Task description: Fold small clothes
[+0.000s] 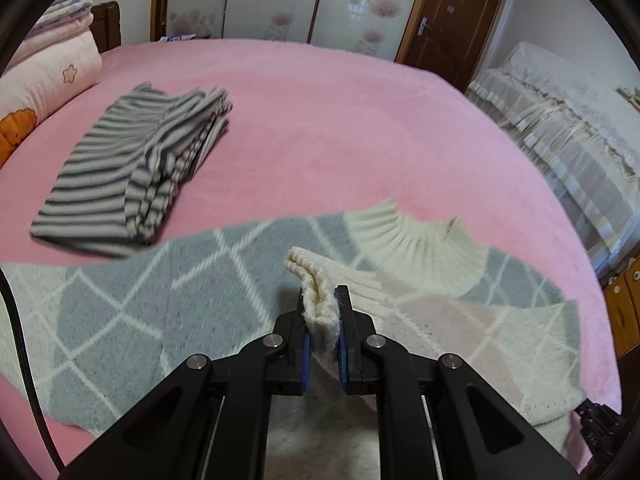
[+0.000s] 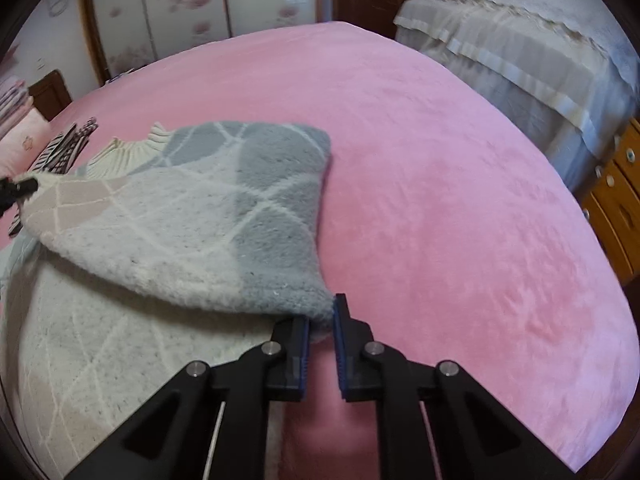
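Observation:
A small fluffy sweater (image 1: 168,292), grey and cream with a white diamond pattern and a ribbed cream collar (image 1: 416,240), lies on the pink bed. My left gripper (image 1: 323,304) is shut on a ribbed cream cuff or hem (image 1: 312,280) of it, held above the garment. My right gripper (image 2: 322,316) is shut on a grey corner of the same sweater (image 2: 224,208), lifting that flap off the bed so it sags toward the left. The left gripper's tip (image 2: 16,190) shows at the far left edge of the right wrist view, holding the other end of the flap.
A folded grey-and-white striped garment (image 1: 132,168) lies on the pink bed (image 1: 340,120) to the far left. Stacked pink bedding (image 1: 48,64) sits at the head. A covered piece of furniture (image 2: 520,48) and wooden drawers (image 2: 616,200) stand right of the bed.

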`<move>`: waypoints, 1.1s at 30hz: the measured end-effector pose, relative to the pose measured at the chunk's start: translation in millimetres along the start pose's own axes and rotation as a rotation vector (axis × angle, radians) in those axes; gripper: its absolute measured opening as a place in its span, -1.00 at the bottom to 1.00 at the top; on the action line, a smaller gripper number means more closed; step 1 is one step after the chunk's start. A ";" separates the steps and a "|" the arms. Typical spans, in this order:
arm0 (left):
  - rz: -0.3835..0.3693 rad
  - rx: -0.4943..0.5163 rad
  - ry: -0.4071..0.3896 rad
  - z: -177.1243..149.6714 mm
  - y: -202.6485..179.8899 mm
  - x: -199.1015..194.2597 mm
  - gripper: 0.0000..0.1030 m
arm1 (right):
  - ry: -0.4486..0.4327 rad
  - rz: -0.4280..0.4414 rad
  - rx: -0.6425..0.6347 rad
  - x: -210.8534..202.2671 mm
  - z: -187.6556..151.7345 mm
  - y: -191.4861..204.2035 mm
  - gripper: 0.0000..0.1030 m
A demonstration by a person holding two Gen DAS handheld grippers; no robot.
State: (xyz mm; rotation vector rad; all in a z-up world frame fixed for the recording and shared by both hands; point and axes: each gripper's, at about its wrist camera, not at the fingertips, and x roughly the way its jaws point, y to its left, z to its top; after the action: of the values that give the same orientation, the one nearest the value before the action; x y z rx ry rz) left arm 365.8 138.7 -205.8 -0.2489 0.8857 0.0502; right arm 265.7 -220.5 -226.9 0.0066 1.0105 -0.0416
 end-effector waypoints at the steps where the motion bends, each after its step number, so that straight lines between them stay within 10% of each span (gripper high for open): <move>1: 0.012 0.002 0.022 -5.5 2.8 4.9 -0.84 | 0.005 -0.004 -0.006 2.1 -2.0 1.3 -0.81; 12: 0.014 0.004 0.080 -28.0 17.7 24.5 -0.73 | -0.005 -0.062 -0.073 5.2 -7.2 10.8 -0.81; 19: -0.016 -0.028 0.090 -26.1 28.2 11.3 0.33 | -0.019 -0.054 -0.126 -11.7 -2.9 11.2 -0.37; 33: 0.004 0.008 0.017 10.0 18.6 -26.4 0.34 | -0.030 0.164 -0.025 -46.5 60.2 -30.2 0.20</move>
State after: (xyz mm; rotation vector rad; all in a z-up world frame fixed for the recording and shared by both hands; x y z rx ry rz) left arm 354.0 160.6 -183.0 -0.2407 0.9027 0.0480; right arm 290.9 -250.7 -155.1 0.0651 0.9776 0.1202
